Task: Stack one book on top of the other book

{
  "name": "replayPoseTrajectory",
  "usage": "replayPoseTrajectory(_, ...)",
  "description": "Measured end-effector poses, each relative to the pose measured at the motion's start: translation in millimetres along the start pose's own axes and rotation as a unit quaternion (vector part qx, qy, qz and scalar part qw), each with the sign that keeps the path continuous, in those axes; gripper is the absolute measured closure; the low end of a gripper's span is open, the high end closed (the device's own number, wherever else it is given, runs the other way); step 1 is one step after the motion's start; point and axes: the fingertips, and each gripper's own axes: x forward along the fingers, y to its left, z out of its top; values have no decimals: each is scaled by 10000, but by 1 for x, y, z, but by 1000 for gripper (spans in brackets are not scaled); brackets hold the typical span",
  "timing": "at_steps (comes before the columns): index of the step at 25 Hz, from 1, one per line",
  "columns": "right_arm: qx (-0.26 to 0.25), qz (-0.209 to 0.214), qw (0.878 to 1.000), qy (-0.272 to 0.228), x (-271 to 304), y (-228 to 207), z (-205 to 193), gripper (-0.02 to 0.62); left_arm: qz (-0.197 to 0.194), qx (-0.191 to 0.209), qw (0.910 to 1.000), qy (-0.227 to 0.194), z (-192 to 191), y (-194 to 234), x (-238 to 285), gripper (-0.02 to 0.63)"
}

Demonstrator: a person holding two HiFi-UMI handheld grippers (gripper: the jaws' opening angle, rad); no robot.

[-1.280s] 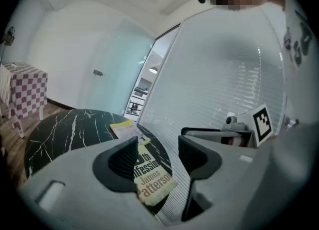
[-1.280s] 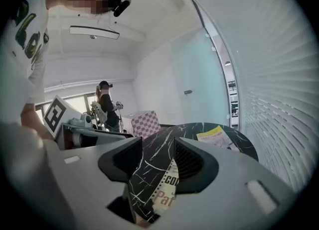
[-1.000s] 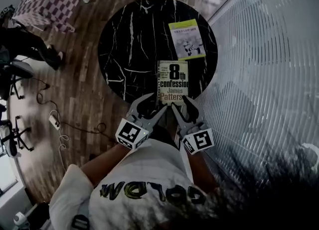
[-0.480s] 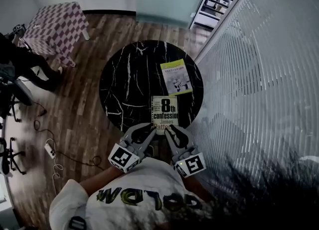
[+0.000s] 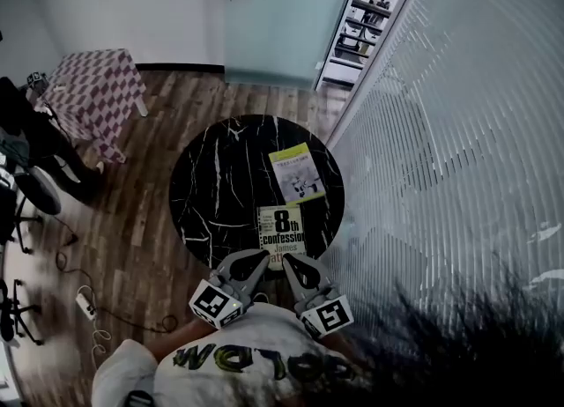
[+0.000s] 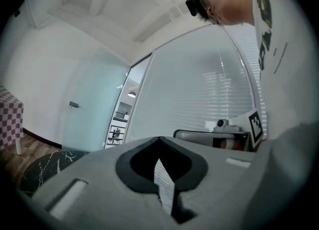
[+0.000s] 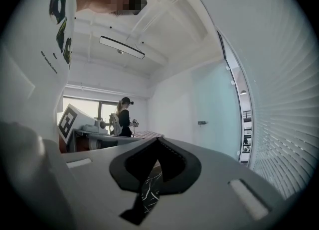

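Two books lie apart on the round black marble table [image 5: 216,185]. The white "8th confession" book [image 5: 282,231] is at the near edge and a yellow-green book [image 5: 296,173] lies just beyond it. My left gripper [image 5: 263,256] and right gripper [image 5: 287,261] hang side by side over the near end of the white book, close to my chest. Both have just closed their jaws with nothing between them. In the left gripper view the left gripper [image 6: 160,140] points level at the blinds. The right gripper [image 7: 158,141] points level into the room, its jaws together.
A glass wall with blinds [image 5: 441,132] runs close along the table's right side. A checkered stool [image 5: 88,88] and office chairs [image 5: 26,189] stand at the left on the wood floor, with cables [image 5: 88,308] nearby. Another person [image 7: 124,117] stands far off.
Both grippers have risen from the near edge of the white book and their jaws have shut empty. The book stays on the table. The head view has pulled back and shows more of the room.
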Motion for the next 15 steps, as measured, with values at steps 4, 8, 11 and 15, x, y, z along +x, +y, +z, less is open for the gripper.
replayPoseTrajectory(4,-23,-39,10000,87,1,1,-4,594,-17,-36,10000,-30,0,0,3,605)
replayPoseTrajectory(8,40,-74,9999,102,1,-1,-5,594,-4,-87,10000,-30,-2,1,4,606)
replayPoseTrajectory(11,66,-90,9999,81,1,-3,-6,594,-10,-147,9999,1,-6,1,6,605)
replayPoseTrajectory(15,67,-88,9999,54,2,-5,-5,594,-8,-113,9999,72,-7,2,6,605)
